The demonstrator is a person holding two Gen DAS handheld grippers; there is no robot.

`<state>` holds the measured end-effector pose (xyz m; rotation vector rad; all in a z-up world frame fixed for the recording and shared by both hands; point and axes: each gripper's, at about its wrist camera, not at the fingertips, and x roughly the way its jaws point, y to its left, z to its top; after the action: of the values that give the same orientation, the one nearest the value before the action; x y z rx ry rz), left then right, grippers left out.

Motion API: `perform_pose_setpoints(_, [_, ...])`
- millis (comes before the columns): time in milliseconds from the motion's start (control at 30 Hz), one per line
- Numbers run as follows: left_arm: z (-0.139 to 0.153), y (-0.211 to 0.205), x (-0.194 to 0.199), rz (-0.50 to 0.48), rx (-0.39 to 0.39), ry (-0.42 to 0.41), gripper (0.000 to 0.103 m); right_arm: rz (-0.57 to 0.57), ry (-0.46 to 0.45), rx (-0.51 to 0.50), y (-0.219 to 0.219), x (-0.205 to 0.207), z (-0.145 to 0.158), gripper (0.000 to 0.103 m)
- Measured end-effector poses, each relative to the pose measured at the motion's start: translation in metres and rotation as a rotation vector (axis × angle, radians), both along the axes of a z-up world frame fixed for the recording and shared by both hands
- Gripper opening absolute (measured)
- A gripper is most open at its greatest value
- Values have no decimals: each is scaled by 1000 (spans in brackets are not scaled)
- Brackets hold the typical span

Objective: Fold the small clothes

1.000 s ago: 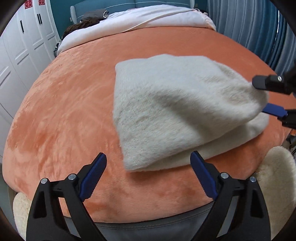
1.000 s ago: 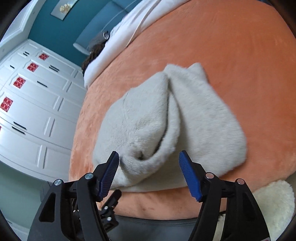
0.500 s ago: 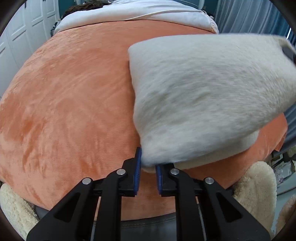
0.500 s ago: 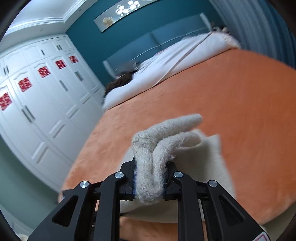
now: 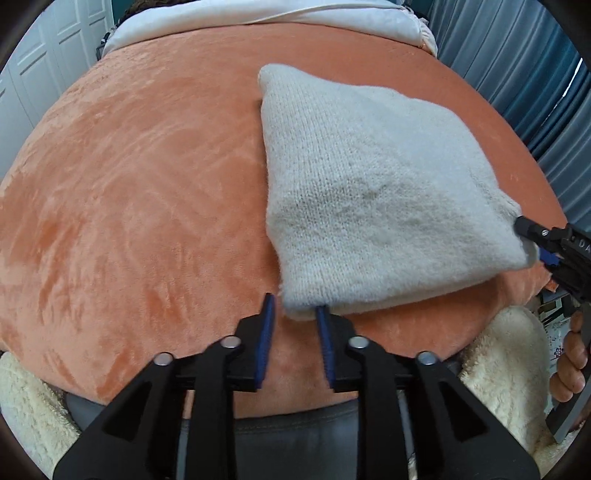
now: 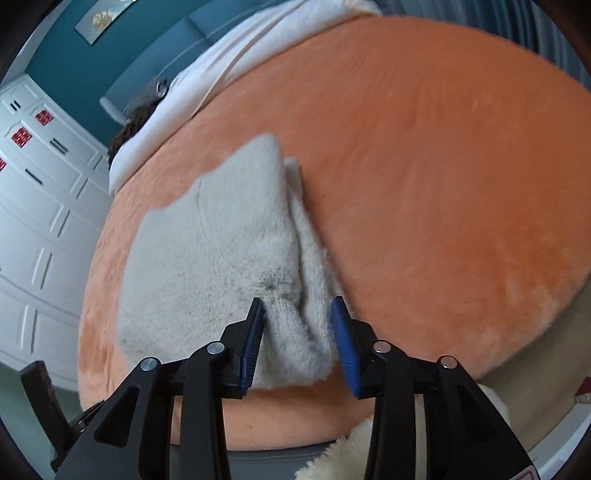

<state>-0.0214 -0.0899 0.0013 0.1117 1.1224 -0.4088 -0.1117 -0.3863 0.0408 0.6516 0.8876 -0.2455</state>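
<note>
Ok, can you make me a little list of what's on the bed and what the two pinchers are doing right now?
garment: fluffy cream knit piece, folded over itself
surface: orange plush blanket on a bed
left gripper: at the garment's near corner, jaws opening, corner just at the right pad
right gripper: jaws opening, folded garment edge between the pads
far end of bed: white bedding
room: white wardrobe doors, teal wall
fold: top layer laid over bottom layer

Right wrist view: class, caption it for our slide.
Right tool opening around folded cream knitted garment on orange plush bedspread.
</note>
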Motion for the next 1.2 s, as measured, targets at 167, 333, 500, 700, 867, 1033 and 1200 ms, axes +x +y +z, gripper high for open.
perform_pose_setpoints(167, [12, 15, -9, 28, 4, -38, 47, 158, -132, -108, 43, 12, 69, 24])
perform_pose_setpoints(333, [24, 21, -14, 56, -4, -55, 53, 400, -126, -81, 115, 78, 66, 17])
perform_pose_setpoints(500, [31, 27, -20, 59, 9, -79, 58, 501, 141, 6, 154, 103, -45, 12])
perform_pose_setpoints(700, [24, 33, -15, 83, -16, -51, 58, 414, 41, -22, 134, 88, 4, 12])
perform_pose_setpoints(867, [38, 20, -7, 74, -46, -75, 58, 418, 116, 15, 119, 85, -24, 5])
perform_pose_setpoints(1033, [50, 5, 8, 56, -69, -108, 65, 236, -39, -42, 67, 68, 33, 41])
perform_pose_setpoints(1200, [44, -19, 25, 44, -88, -84, 65, 85, 44, -55, -3, 81, 12, 47])
